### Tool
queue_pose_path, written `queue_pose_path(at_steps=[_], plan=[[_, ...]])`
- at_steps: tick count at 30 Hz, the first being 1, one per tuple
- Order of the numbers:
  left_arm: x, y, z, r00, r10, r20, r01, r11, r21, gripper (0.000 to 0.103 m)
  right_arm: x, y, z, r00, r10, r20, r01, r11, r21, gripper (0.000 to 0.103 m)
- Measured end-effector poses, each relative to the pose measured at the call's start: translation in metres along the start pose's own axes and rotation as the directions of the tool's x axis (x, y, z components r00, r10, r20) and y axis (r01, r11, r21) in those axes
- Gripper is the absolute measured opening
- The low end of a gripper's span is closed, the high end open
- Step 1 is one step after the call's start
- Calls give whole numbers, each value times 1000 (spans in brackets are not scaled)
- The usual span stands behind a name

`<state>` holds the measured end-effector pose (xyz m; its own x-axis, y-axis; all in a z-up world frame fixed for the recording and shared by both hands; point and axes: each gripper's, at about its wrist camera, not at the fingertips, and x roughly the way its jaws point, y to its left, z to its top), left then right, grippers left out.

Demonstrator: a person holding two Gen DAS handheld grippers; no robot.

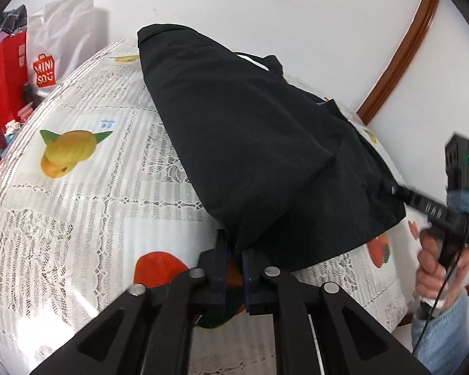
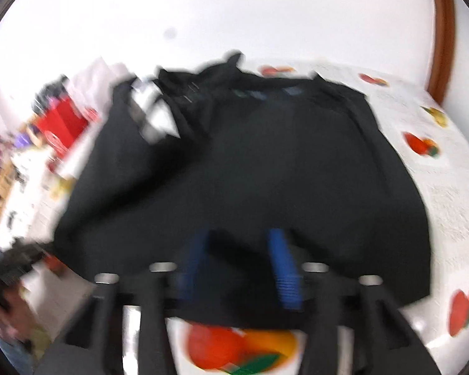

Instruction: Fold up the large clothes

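now one black garment hangs pinched in one hand-held gripper.

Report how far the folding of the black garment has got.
Done: one side of the black garment is already lifted over, with a doubled layer showing above the fruit-print tablecloth. In hand: the left gripper is pinching a corner of the cloth; the right gripper stands open over it, gripping nothing. Left: lay the fold flat, then fold again; the far end looks bunched.
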<state>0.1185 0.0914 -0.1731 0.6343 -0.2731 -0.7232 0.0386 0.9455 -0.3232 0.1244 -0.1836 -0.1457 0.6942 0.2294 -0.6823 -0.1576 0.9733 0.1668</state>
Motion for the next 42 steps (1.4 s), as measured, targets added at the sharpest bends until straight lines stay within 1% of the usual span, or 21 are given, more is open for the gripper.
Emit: queue_pose_path(at_steps=[1, 2, 3, 4, 5, 7, 14, 16, 17, 18, 19, 21, 24, 26, 28, 30, 32, 35, 38, 41, 42], plan=[[-1, 2, 0, 1000, 2, 1, -2, 1000, 4, 17, 0, 5, 6, 1000, 24, 19, -24, 1000, -8, 67], [0, 1, 0, 1000, 3, 2, -3, 1000, 13, 28, 0, 13, 10, 999, 39, 27, -38, 999, -16, 68], [-4, 3, -1, 1000, -2, 8, 2, 1000, 19, 34, 5, 25, 15, 998, 59, 28, -58, 998, -25, 70], [-3, 2, -1, 1000, -5, 13, 5, 1000, 23, 46, 11, 31, 21, 997, 79, 25, -78, 996, -30, 71], [-3, 1, -1, 1000, -6, 15, 6, 1000, 26, 52, 17, 37, 27, 995, 100, 19, -99, 994, -38, 71], [1, -6, 0, 1000, -8, 13, 8, 999, 39, 54, 32, 45, 38, 992, 124, 6, -124, 991, -49, 72], [23, -28, 12, 1000, -2, 1, 2, 995, 102, 78, 84, 59, 59, 976, 201, -80, -203, 979, -16, 70], [26, -31, 14, 1000, 2, -1, -2, 995, 97, 80, 93, 61, 63, 975, 203, -96, -205, 979, -12, 43], [27, -33, 14, 1000, 13, -3, -12, 995, 100, 81, 94, 64, 63, 974, 204, -102, -207, 978, -16, 36], [29, -37, 15, 1000, 29, -5, -28, 994, 108, 82, 93, 66, 64, 973, 210, -96, -213, 977, -23, 20], [31, -40, 15, 999, 44, -7, -43, 992, 120, 85, 89, 68, 65, 973, 214, -82, -218, 975, -34, 14], [36, -48, 12, 995, 99, -4, -96, 981, 165, 87, 68, 72, 67, 973, 232, -17, -232, 970, -73, 12], [46, -64, 10, 983, 186, 3, -181, 954, 239, 90, 23, 68, 68, 949, 299, 99, -290, 952, -94, 10], [48, -69, 10, 980, 200, 6, -195, 948, 250, 90, -9, 60, 64, 933, 310, 181, -295, 950, -103, 10], [50, -70, 11, 979, 204, 4, -199, 948, 249, 90, -32, 48, 56, 923, 298, 242, -284, 954, -94, 10], [50, -71, 11, 978, 208, 9, -204, 946, 252, 90, -48, 34, 41, 918, 242, 315, -231, 970, -72, 9], [51, -73, 11, 978, 209, 15, -206, 945, 255, 90, -57, 9, 22, 914, 202, 352, -212, 977, -9, 9], [53, -74, 12, 978, 208, 8, -203, 946, 254, 90, -61, -29, -1, 920, 120, 372, -169, 980, 101, 9], [55, -81, 9, 976, 217, 5, -210, 936, 281, 90, -40, -58, -19, 961, 23, 276, -79, 978, 194, 10], [57, -83, 11, 976, 219, 0, -210, 934, 288, 90, -27, -71, -34, 981, 0, 193, -43, 975, 217, 13], [56, -84, 11, 977, 212, -1, -202, 936, 288, 89, -25, -69, -34, 984, -5, 179, -34, 976, 215, 18]])
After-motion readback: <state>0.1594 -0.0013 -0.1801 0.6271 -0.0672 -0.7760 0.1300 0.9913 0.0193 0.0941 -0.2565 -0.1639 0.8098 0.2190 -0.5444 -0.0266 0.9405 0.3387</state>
